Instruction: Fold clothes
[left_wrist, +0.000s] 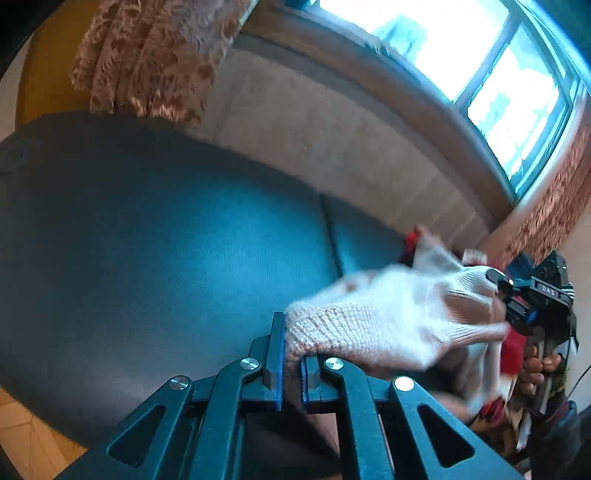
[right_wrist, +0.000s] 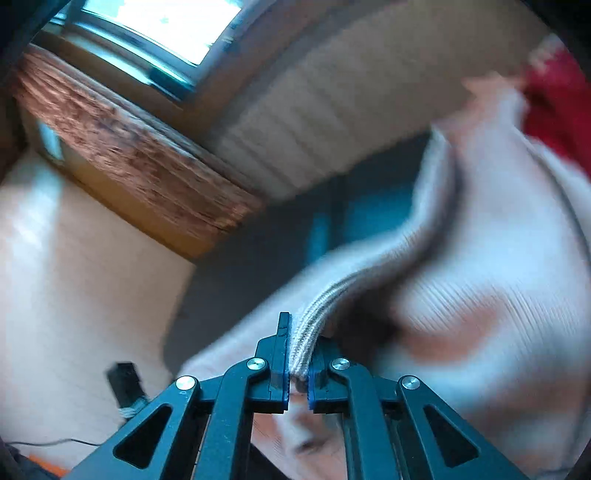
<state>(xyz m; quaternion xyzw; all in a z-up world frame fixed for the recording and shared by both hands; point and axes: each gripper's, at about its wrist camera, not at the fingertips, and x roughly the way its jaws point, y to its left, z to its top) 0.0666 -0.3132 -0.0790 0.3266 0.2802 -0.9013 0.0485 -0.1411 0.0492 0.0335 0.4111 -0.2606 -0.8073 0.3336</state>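
Observation:
A white knitted garment (left_wrist: 388, 317) hangs stretched between my two grippers above a dark blue cushioned surface (left_wrist: 166, 258). My left gripper (left_wrist: 291, 343) is shut on a coarse knit edge of it. My right gripper (right_wrist: 299, 350) is shut on a ribbed hem of the same garment (right_wrist: 480, 277), which billows to the right and is blurred. In the left wrist view the right gripper (left_wrist: 532, 302) shows at the far right, with a person's hand (left_wrist: 535, 369) around its handle. Something red (left_wrist: 513, 347) shows behind the white knit, and again as red cloth (right_wrist: 554, 103).
A beige padded back (left_wrist: 332, 122) runs behind the blue surface, under a bright window (left_wrist: 480, 55). Patterned curtains (left_wrist: 147, 55) hang at both sides. A seam (left_wrist: 328, 236) divides the blue surface. A small black device (right_wrist: 123, 384) with a cord lies at lower left.

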